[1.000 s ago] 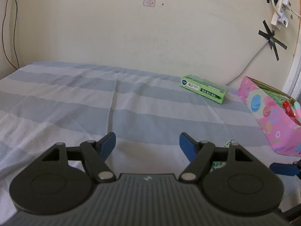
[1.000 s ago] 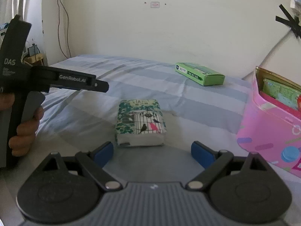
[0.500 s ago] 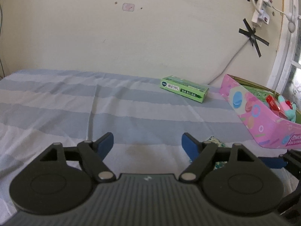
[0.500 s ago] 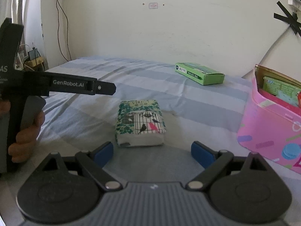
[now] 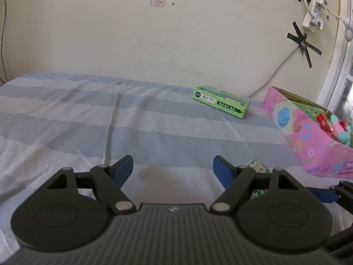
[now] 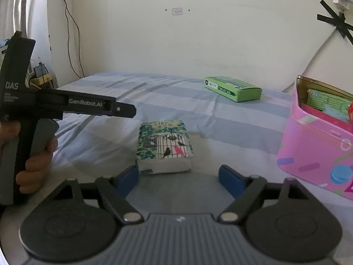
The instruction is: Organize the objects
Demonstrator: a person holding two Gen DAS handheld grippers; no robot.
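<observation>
Nearest the right gripper (image 6: 178, 177), whose fingers stand spread and empty, a tissue pack (image 6: 164, 145) printed with birds and a cage lies flat on the striped bed sheet (image 6: 231, 123), just ahead of the blue pads. It looks light, soft and squashy in a slick wrapper, so a gentle squeeze across its two long sides should suit it best. The left gripper (image 5: 173, 167) hovers over bare sheet, fingers likewise released and empty. To the right sits the pink box (image 6: 308, 154), open, already holding a green packet, something red and a teal soft toy. Farthest off, by the wall, lies a green carton (image 6: 233, 88).
</observation>
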